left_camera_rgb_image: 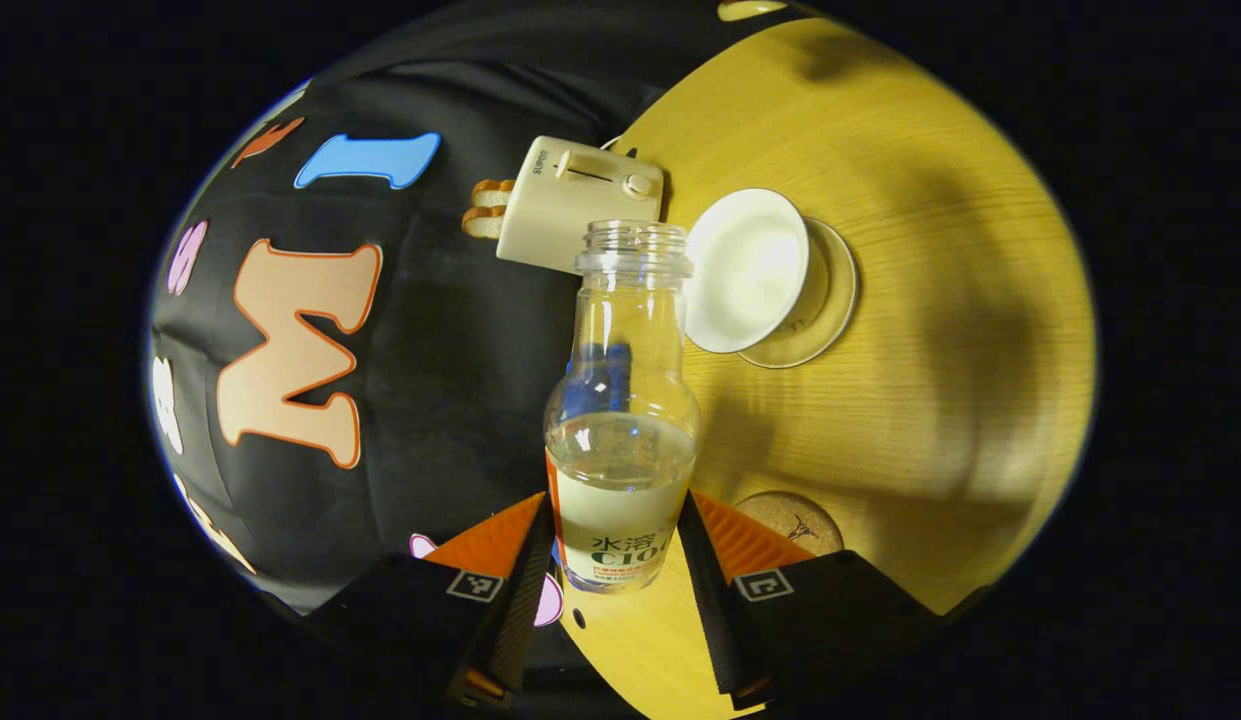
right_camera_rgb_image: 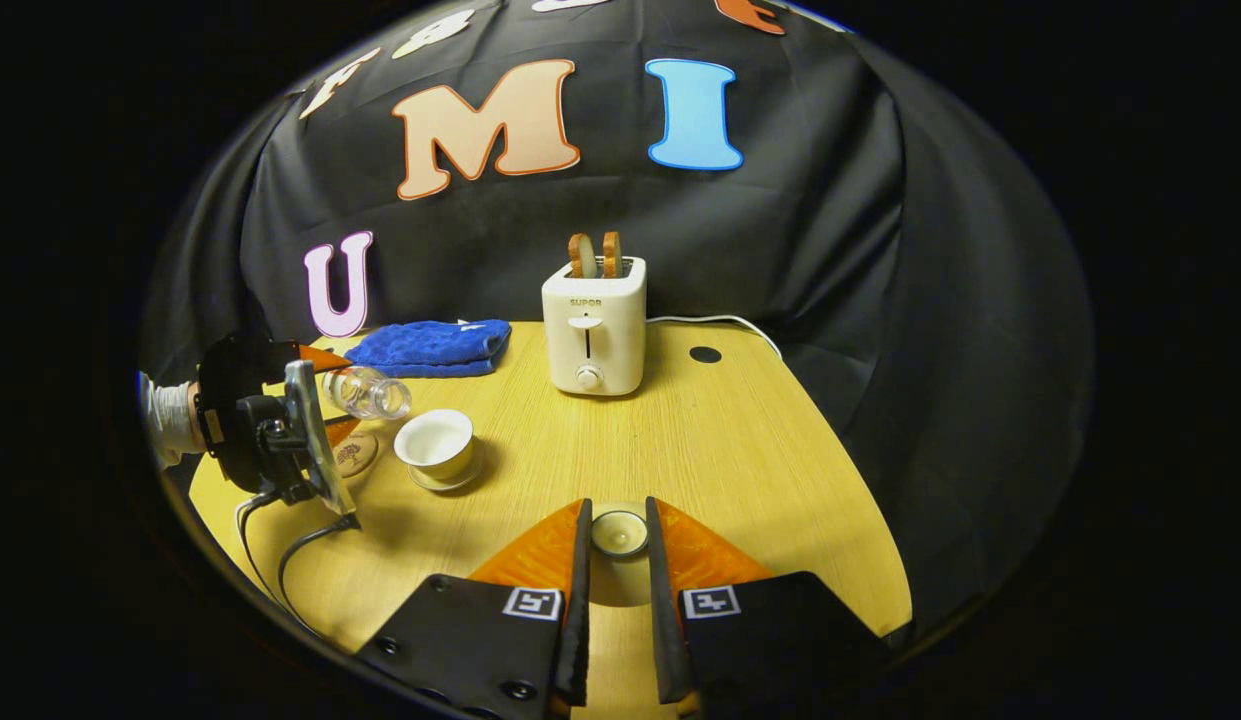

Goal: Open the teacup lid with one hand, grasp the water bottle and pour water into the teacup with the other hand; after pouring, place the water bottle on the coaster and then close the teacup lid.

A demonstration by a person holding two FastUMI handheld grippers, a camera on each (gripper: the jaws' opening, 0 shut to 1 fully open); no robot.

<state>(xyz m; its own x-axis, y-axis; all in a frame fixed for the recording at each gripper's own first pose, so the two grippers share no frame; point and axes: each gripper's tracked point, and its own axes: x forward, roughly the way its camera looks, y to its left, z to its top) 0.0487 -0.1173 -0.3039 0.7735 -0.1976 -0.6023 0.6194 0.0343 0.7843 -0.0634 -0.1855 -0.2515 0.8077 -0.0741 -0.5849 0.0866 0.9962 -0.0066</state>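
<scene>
Near worktop point(right_camera_rgb_image: 680, 450) left edge, left tool point(left_camera_rgb_image: 617, 540) grips half-full bottle point(left_camera_rgb_image: 620, 440), tipped toward open cup point(right_camera_rgb_image: 435, 442); right tool point(right_camera_rgb_image: 617, 535) clamps lid point(right_camera_rgb_image: 619, 531).

Left gripper view hovers tilted near the teacup point(left_camera_rgb_image: 745, 268); right gripper view faces it across the table point(right_camera_rgb_image: 740, 460).
</scene>
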